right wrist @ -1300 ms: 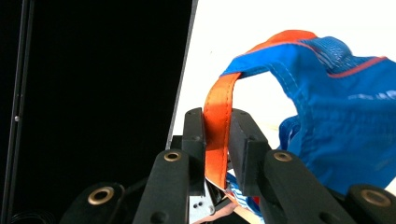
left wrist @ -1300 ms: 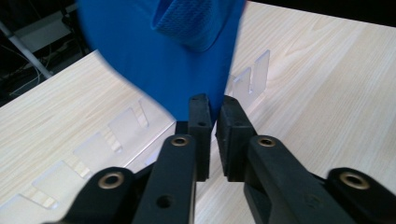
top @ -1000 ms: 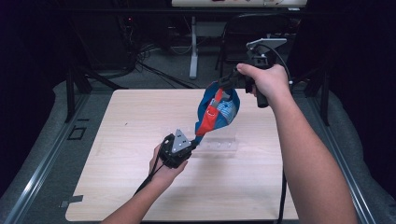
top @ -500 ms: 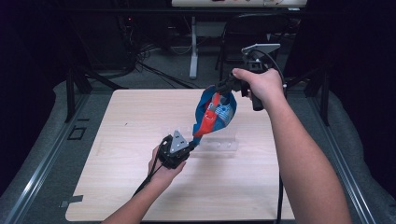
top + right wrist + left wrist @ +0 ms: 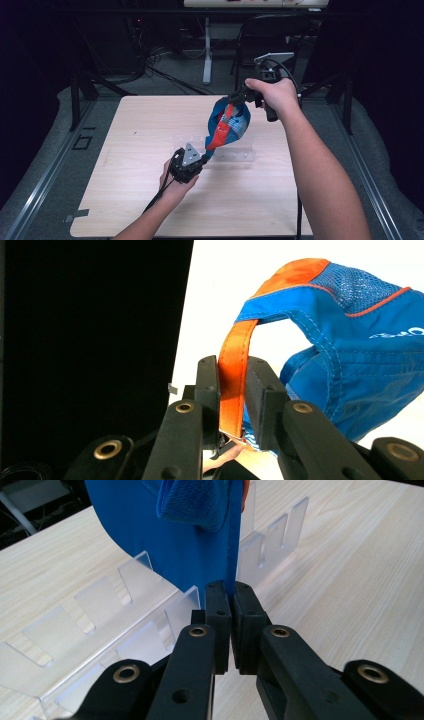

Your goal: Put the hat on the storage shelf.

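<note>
Pale table (image 5: 125, 200) — blue-orange cap (image 5: 227, 127) stretched diagonally, left tool (image 5: 202, 159) up to right tool (image 5: 234, 97) — both clamped on it.

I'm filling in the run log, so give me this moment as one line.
left tongs: shut on cap brim | right tongs: shut on orange strap | blue cap: held above clear rack | wooden table
</note>
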A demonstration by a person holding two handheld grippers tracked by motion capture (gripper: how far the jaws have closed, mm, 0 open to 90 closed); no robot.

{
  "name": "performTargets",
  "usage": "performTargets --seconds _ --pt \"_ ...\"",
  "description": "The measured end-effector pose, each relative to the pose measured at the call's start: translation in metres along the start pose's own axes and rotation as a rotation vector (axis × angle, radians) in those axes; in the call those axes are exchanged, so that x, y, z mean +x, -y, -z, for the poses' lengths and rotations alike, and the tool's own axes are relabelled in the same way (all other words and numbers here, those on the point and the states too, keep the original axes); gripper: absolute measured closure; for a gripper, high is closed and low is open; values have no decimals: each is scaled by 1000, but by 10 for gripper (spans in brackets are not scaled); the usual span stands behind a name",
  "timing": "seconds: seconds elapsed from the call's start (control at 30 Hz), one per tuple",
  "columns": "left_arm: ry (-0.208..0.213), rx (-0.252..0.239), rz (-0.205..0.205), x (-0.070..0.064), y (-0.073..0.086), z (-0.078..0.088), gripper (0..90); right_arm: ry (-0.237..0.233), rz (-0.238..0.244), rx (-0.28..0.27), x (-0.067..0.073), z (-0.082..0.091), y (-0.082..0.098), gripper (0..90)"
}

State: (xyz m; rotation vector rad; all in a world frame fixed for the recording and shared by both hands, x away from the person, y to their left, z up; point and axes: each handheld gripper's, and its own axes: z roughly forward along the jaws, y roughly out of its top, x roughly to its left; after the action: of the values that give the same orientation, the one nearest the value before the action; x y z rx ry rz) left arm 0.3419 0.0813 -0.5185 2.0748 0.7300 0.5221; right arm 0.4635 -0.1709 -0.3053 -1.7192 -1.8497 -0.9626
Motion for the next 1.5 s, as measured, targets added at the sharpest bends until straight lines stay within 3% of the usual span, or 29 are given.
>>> performTargets --seconds 0.7,0.93,1.37,1.5 --pt "1 4 25 1 10 -3 877 5 -12 7 -14 -9 3 770" --pt "4 11 36 1 13 -2 868 24 -20 14 -25 -11 4 768" --pt "9 11 56 6 19 3 742 44 -38 2 -40 -9 6 738" --pt "12 9 76 8 21 5 687 76 -38 -2 -44 -8 7 726"
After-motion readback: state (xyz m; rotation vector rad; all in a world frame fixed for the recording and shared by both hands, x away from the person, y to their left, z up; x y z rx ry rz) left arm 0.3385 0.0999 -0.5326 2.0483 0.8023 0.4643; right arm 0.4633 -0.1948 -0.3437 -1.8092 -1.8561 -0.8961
